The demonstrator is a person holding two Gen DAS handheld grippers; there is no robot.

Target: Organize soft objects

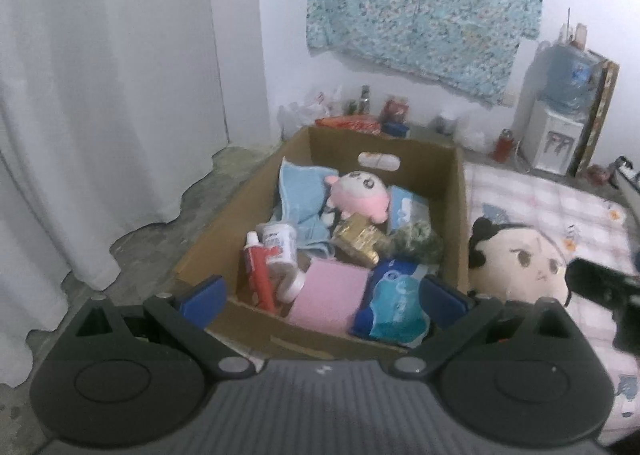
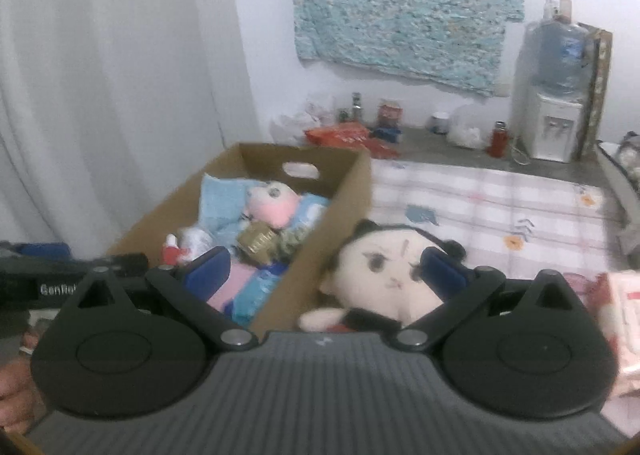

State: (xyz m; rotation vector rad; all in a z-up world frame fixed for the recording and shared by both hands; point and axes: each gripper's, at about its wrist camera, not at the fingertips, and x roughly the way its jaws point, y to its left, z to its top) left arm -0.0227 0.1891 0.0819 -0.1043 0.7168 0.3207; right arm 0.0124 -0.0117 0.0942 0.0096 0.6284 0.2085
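A cardboard box holds a pink plush, a blue towel, a pink pad, a blue pack, a gold box and tubes. My left gripper is open and empty above the box's near end. A cream doll with black hair lies on the checked mat right of the box. In the right wrist view my right gripper is open and empty, with the doll near its right finger and the box to the left.
A white curtain hangs at left. Bottles and red packets line the far wall. A water dispenser stands at back right. The checked mat extends right. A white and red packet lies at the right edge.
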